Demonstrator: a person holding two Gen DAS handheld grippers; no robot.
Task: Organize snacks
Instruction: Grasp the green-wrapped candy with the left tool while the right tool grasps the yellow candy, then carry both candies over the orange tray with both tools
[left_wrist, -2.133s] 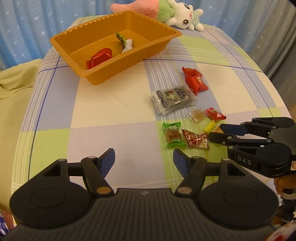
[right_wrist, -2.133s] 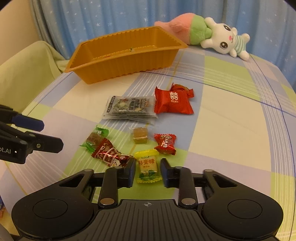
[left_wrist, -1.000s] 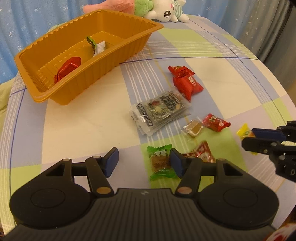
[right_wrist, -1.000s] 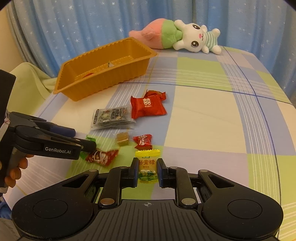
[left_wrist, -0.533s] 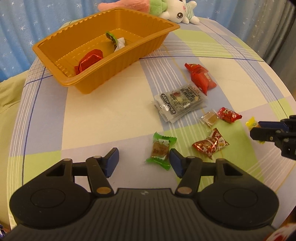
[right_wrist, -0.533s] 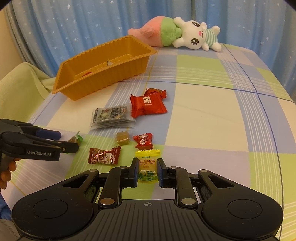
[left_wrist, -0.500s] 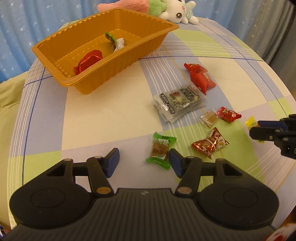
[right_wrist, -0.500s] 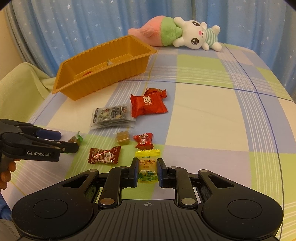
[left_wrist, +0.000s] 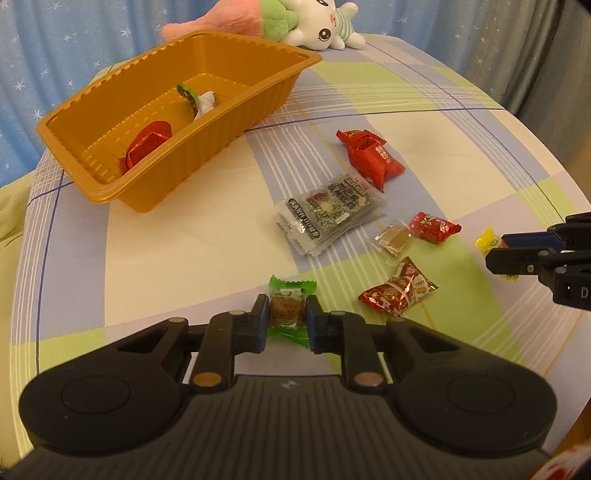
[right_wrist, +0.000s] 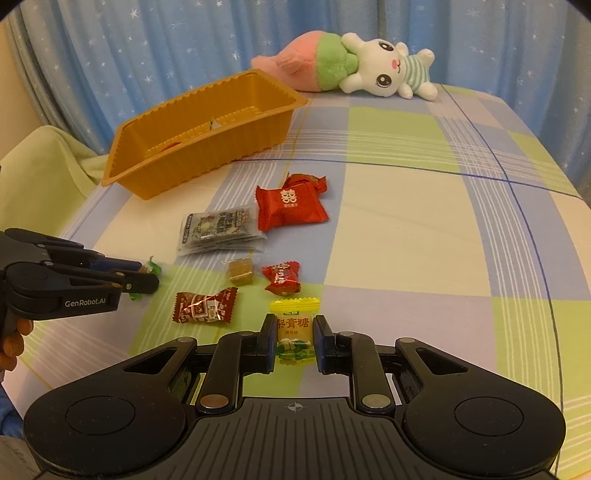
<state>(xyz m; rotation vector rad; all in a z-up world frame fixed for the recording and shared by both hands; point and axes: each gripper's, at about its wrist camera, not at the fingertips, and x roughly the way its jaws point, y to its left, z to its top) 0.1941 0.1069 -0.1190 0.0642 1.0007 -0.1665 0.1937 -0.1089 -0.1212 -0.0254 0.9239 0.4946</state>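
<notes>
My left gripper (left_wrist: 287, 318) has its fingers (left_wrist: 258, 319) clenched on the green-wrapped candy (left_wrist: 289, 313), pads pressing both sides, the twisted wrapper ends sticking out above and below. From that candy, the orange tray (left_wrist: 155, 184) lies toward eleven o'clock, well apart, with a bare cream and blue stretch of the checked cloth (left_wrist: 177, 236) between them. Two wrapped sweets already lie inside the tray: a red foil one (left_wrist: 147, 142) and a green-and-white one (left_wrist: 197, 98). The tray's near long wall faces me; its left end lies close to the desk's left edge.

Toward one o'clock lies the loose cluster: a stack of grey sachets (left_wrist: 328, 212), the big red packet (left_wrist: 371, 157) beyond it, a clear-wrapped brown cube (left_wrist: 393, 238), a small red candy (left_wrist: 434, 227), and a brown-red twisted candy (left_wrist: 397, 290) nearest my fingers. All lie flat, just beside one another.

At three o'clock, my right gripper (right_wrist: 295, 341) has its fingers (right_wrist: 267, 341) clamped on the yellow candy (right_wrist: 294, 325), whose top edge shows above the pads. Right of it the cloth lies bare out to the desk's curved right edge. A plush rabbit (right_wrist: 380, 70) lies along the far edge at twelve o'clock, against the blue starred curtain (right_wrist: 147, 55).
</notes>
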